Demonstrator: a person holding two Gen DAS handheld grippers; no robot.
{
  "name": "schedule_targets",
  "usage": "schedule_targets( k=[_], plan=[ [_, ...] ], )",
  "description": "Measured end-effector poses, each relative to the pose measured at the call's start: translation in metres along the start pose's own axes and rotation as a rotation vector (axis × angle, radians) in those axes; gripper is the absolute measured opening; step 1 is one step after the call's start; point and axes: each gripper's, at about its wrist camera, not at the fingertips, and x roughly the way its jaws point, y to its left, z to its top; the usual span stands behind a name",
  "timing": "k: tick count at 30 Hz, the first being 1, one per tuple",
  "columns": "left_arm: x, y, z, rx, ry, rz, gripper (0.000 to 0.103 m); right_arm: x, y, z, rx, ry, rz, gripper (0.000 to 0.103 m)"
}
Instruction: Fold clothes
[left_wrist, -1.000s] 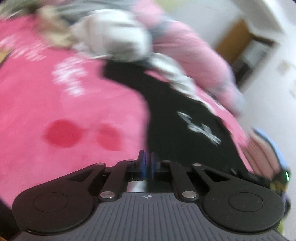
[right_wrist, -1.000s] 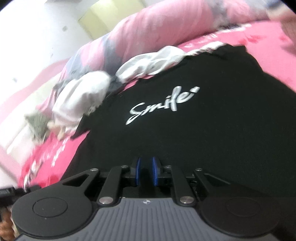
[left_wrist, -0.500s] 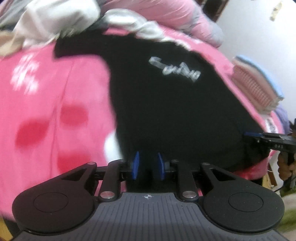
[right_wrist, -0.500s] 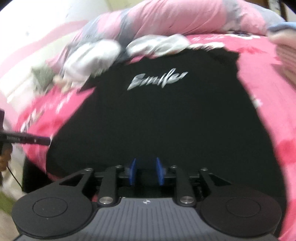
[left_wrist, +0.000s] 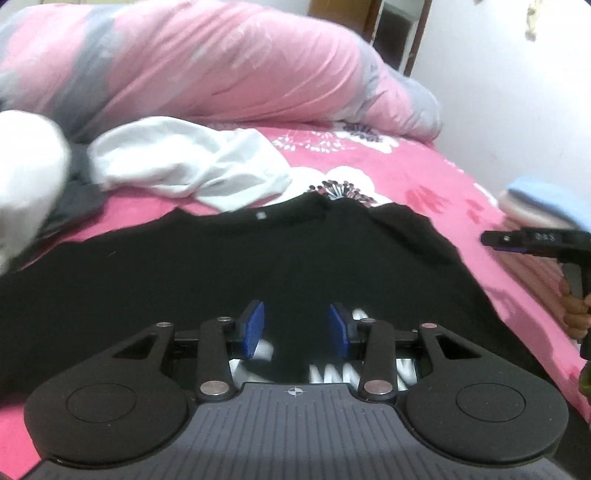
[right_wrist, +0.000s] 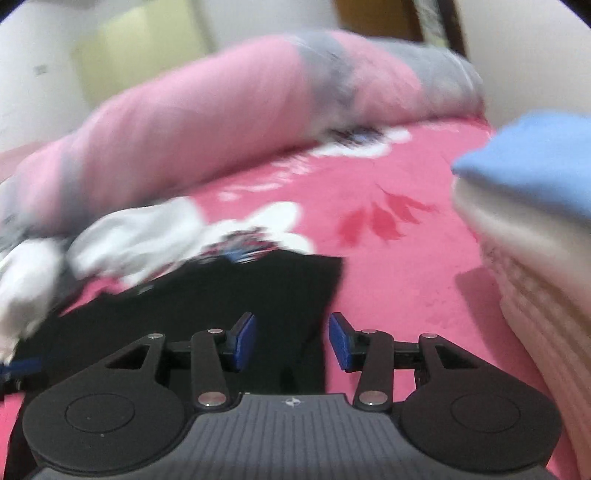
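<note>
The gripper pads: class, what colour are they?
Blue, on both the left gripper and the right gripper; sharpest in the left wrist view.

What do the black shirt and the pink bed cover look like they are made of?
Black shirt: probably thin matte knit, since it lies limp and flat, with a white print. Pink bed cover: looks plush and fleecy, with a soft nap and no sheen, though blur leaves it uncertain.

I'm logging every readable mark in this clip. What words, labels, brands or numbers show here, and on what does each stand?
White lettering on the black T-shirt: mostly hidden behind the left tongs, unreadable.
Small grey neck tag on the same shirt: too small to read.
Light marking on the side of the right tongs: blurred, unreadable.
Crosshair sign on each tongs body: a symbol, no words.
Right wrist view: blurred, no text.
</note>
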Motion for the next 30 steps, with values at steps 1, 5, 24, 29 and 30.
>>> schedule_targets(
  k=[1, 5, 24, 29, 30],
  plan=[
    [0.015, 0.000, 0.003, -0.002, 0.002, 0.000, 0.039, 0.017, -0.011, 0.007, 0.046, 0.013, 0.002, 0.046],
    [0.064, 0.005, 0.008, -0.076, 0.008, -0.024, 0.039, 0.064, -0.043, 0.022, 0.235, 0.052, 0.079, 0.047],
    [0.100, 0.007, -0.003, -0.148, -0.086, -0.119, 0.039, 0.055, 0.101, -0.016, -0.519, -0.079, 0.123, 0.004],
    [0.100, 0.011, -0.004, -0.165, -0.090, -0.133, 0.039, 0.054, 0.132, -0.066, -0.839, 0.036, 0.130, 0.008],
    [0.101, 0.011, -0.004, -0.167, -0.089, -0.134, 0.039, 0.049, 0.130, -0.066, -0.836, 0.034, 0.142, 0.010]
  ],
)
